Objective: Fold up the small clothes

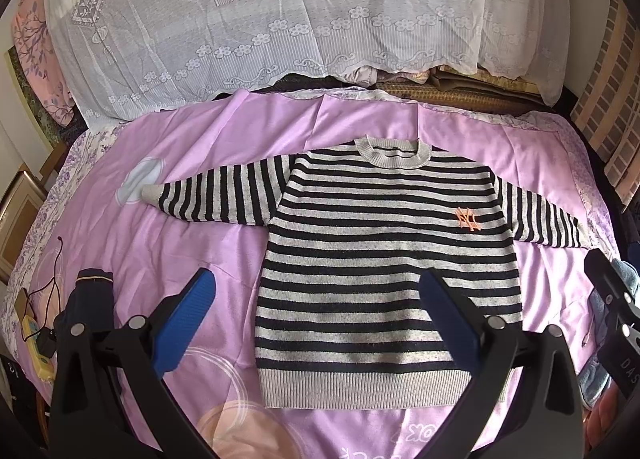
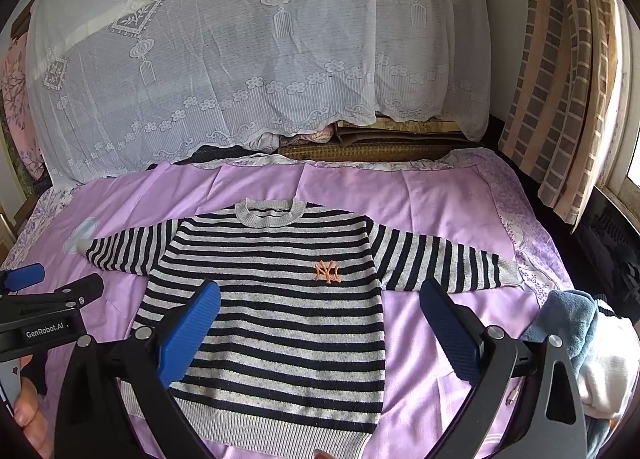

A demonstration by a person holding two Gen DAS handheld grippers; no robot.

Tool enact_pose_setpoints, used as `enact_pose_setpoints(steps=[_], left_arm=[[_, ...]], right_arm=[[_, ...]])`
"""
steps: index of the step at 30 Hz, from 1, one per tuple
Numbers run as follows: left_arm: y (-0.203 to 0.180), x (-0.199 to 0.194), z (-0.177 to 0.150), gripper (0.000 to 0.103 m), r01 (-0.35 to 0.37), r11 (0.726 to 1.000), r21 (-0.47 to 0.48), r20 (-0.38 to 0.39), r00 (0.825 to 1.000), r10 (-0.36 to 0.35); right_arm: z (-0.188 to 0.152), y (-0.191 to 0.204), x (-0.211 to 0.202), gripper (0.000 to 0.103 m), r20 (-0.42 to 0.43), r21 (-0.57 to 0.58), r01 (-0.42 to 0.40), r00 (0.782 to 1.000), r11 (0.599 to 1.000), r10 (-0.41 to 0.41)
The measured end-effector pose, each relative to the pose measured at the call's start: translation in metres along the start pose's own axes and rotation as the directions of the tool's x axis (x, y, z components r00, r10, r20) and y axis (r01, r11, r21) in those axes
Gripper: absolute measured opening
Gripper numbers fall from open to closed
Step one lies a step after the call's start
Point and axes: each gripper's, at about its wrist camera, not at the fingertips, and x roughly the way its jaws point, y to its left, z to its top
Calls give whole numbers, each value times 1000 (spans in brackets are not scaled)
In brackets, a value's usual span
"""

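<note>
Both claws, left (image 1: pixel 316 315) and right (image 2: pixel 320 323), hover wide and empty; each should pinch its sleeve's cuff at 9 and 3 o'clock of the sweater (image 1: pixel 384 259), folding inward

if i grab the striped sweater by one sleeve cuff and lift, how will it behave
The striped sweater is a soft knit lying flat, so it will likely droop and drag rather than lift as a sheet. It is small and thin-looking, so probably light. The purple bedspread looks smooth, so the body may slide toward the pull. Both grippers, left and right, hover open.
</note>
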Motion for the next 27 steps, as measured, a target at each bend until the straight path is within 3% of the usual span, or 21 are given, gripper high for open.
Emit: enact_pose_setpoints(steps=[27], left_arm=[[2,-1,-1,99,2,1000,-2,-6,1000,-2]], right_arm=[[-2,-5,0,100,3,7,11,1000,1000,-11]])
